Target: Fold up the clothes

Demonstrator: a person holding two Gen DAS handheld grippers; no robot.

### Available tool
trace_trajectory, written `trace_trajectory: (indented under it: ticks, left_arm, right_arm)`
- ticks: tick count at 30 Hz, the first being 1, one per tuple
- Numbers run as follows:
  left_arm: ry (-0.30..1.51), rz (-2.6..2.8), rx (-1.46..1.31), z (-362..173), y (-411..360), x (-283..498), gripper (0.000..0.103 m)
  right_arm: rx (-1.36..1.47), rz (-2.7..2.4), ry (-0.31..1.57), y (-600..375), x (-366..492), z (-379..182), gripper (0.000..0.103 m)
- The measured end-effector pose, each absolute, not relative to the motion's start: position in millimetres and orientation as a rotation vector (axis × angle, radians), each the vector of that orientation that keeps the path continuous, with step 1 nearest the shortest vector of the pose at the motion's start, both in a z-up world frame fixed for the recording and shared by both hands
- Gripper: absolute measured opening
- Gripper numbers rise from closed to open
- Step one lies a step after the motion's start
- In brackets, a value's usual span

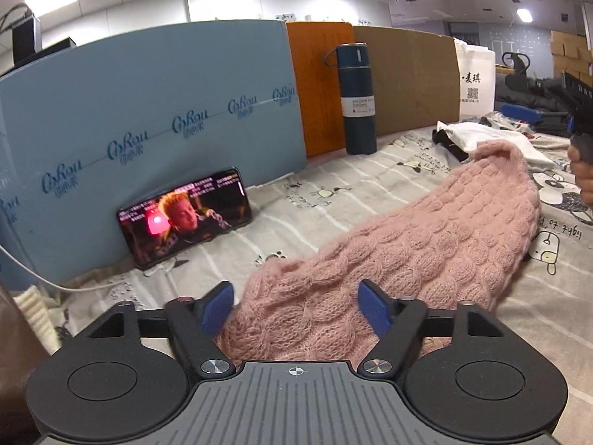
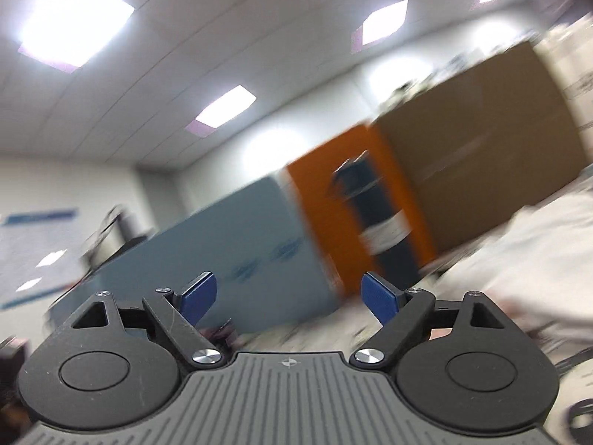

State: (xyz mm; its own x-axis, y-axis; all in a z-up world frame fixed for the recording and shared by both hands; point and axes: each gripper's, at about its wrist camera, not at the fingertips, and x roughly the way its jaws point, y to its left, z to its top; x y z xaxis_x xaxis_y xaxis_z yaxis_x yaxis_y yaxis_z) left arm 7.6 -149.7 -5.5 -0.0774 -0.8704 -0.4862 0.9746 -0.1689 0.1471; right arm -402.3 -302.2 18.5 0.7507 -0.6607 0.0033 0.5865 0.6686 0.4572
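Note:
A pink knitted sweater (image 1: 418,237) lies bunched on the cartoon-print sheet (image 1: 333,193), stretching from my left gripper toward the right rear. My left gripper (image 1: 296,307) is open, its blue pads either side of the sweater's near end, not closed on it. My right gripper (image 2: 289,296) is open and empty, tilted up toward the ceiling; its view is motion-blurred. The right gripper also shows at the right edge of the left wrist view (image 1: 578,126), held in a hand. White clothes (image 1: 478,137) lie behind the sweater and blur past in the right wrist view (image 2: 537,244).
A dark teal flask (image 1: 357,100) stands at the back against orange (image 1: 318,85) and brown boards (image 1: 411,81). A phone (image 1: 185,218) playing video leans on a blue board (image 1: 148,111) at the left. A white bag (image 1: 476,81) stands at the right rear.

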Motion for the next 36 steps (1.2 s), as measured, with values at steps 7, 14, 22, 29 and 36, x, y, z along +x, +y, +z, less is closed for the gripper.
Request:
trace_trajectory:
  ticks: [7,14,22,29,36]
  left_arm:
    - [0.172,-1.684,0.519,-6.3,-132.1,0.9,0.015]
    - [0.040,-1.695,0.450,1.2,-77.4,-24.8,0.015]
    - [-0.032,-1.713,0.462,-5.9,-45.2,-46.3,0.015]
    - [-0.099,-1.706,0.521,-13.7,-29.5,-62.2,0.015]
    - [-0.128,-1.692,0.517,-13.0,-26.4,-61.8,0.015]
  right_arm:
    - [0.523,-0.719,0.038,-316.9,-379.2,9.2,0.085]
    - [0.333,-0.646,0.189,-299.2,-348.7,12.2,0.089]
    - [-0.179,-0.285,0.472,-270.3,-278.9,33.3,0.098]
    - [-0.264,-0.082,0.651,-269.5,-231.2,45.2,0.095]
    - [-0.193,-0.065,0.748,-260.3,-246.6,37.5,0.017]
